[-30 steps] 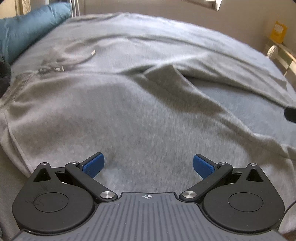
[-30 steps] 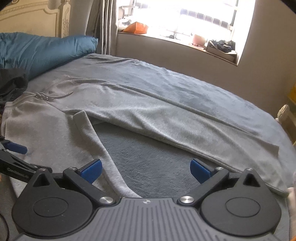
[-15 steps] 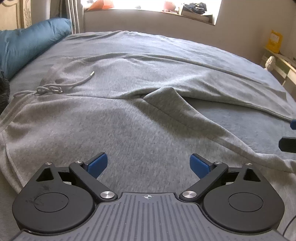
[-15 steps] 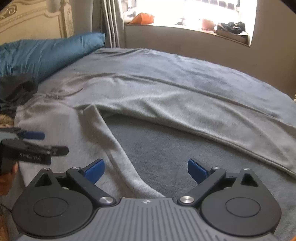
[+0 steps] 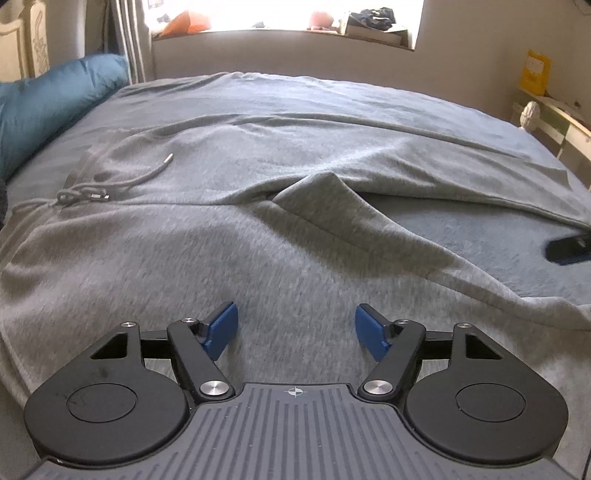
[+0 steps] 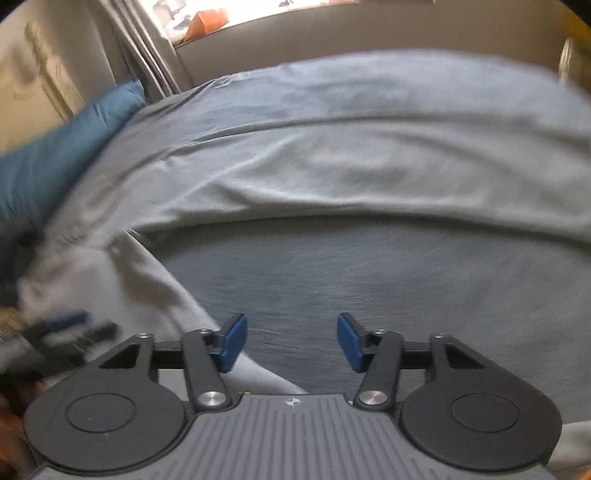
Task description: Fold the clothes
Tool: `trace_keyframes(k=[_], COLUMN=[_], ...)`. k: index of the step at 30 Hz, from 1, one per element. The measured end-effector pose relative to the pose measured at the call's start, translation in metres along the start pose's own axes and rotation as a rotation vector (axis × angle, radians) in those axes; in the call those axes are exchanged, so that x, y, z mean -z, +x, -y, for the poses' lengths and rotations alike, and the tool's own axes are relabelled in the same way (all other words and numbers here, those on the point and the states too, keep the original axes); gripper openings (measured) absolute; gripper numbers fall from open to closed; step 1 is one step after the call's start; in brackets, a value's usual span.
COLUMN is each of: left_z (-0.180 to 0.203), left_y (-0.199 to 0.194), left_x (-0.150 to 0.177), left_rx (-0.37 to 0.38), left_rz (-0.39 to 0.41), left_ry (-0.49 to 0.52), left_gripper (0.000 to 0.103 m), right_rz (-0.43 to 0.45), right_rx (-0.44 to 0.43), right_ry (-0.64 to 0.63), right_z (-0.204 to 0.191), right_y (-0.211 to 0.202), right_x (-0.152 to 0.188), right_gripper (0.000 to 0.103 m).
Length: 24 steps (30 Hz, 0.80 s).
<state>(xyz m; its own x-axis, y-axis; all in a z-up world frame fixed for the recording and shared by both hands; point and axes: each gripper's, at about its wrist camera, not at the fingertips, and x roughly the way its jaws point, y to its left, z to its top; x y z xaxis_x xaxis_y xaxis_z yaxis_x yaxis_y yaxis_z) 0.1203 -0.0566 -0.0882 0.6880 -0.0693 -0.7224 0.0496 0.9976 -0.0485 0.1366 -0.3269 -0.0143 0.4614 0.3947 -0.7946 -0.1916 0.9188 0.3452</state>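
Observation:
Grey sweatpants (image 5: 221, 254) lie spread on the bed, waistband and drawstring (image 5: 110, 186) at the left, legs running right with a gap between them. My left gripper (image 5: 295, 330) is open and empty, low over the near leg's upper part. My right gripper (image 6: 291, 339) is open and empty over the bare bedcover between the two legs; the near leg's edge (image 6: 147, 288) lies by its left finger. The far leg (image 6: 351, 173) stretches across the blurred right wrist view. The right gripper's tip (image 5: 569, 247) shows at the left wrist view's right edge.
The grey bedcover (image 5: 332, 96) spans the bed. A teal pillow (image 5: 48, 107) lies at the head on the left. A window sill with clutter (image 5: 362, 26) is behind. A wooden shelf (image 5: 554, 114) stands at the right. The left gripper (image 6: 62, 332) shows blurred at the left of the right wrist view.
Both grippers' jaws have narrowed somewhat but stay open. The right gripper has dropped closer to the bedcover and swung, blurring its view. The left gripper has moved slightly forward over the pants.

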Motion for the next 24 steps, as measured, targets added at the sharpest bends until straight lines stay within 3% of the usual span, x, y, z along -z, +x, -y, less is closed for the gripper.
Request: trace_keyframes(k=[7,13,20,24], left_z=[0.002,-0.001,-0.003,-0.005], left_y=[0.006,0.007,0.007,0.008], left_x=[0.003,0.005,0.006,0.006], left_rx=[-0.023,-0.012,0.0,0.011], left_rz=[-0.006,-0.012,-0.009,-0.008], left_ry=[0.026,0.024,0.026,0.022], left_gripper=[0.069,0.069,0.07,0.07], right_rz=[-0.153,-0.201,-0.117,-0.146], right_rx=[-0.247,-0.286,-0.315,-0.324], right_ry=[0.16,0.183,0.244,0.28], right_z=[-0.019,-0.045,-0.049,-0.046], right_y=[0.078,0.138,0.15,0.156], right_x=[-0.043,-0.066,-0.096,-0.095], right_gripper=[0.033,0.03,0.027,0.028])
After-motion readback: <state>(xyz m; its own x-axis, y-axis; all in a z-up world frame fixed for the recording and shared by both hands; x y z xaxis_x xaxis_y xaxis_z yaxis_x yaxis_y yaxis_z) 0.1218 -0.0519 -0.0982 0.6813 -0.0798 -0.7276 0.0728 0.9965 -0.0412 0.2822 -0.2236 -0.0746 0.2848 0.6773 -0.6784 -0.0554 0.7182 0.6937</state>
